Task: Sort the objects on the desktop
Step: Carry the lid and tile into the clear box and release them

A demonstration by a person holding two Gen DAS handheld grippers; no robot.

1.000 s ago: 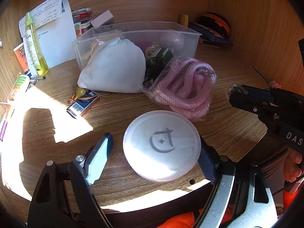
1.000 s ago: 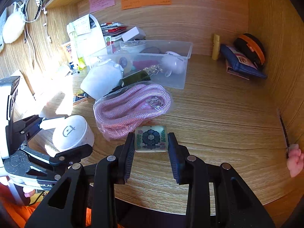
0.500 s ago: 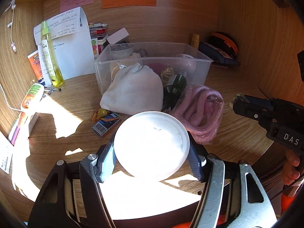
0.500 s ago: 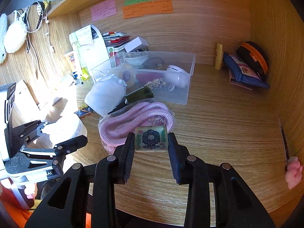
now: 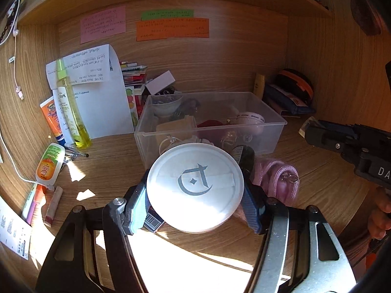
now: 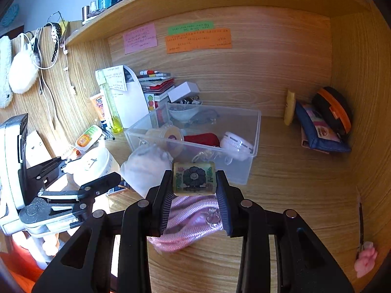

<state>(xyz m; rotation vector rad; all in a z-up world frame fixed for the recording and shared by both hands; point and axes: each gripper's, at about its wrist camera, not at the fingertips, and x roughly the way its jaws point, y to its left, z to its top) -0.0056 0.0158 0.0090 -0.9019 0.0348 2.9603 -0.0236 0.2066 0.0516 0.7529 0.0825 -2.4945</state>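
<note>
My left tongs [image 5: 195,210] are clamped on a round white jar [image 5: 195,187], its lid facing the camera, lifted off the desk [image 5: 317,171] just in front of the clear bin [image 5: 276,131]. My right tongs [image 6: 193,193] pinch a small flowered block [image 6: 194,177] by its short ends, held above the pink rope [image 6: 193,219] and near the bin's front wall. To do this well, I judge each should go in over the rim and clear the white pouch [image 6: 146,168], then drop where the bin floor shows between the things inside. The block's long axis runs side to side between my fingers, picture face toward me; the jar has no long axis I can tell.
</note>
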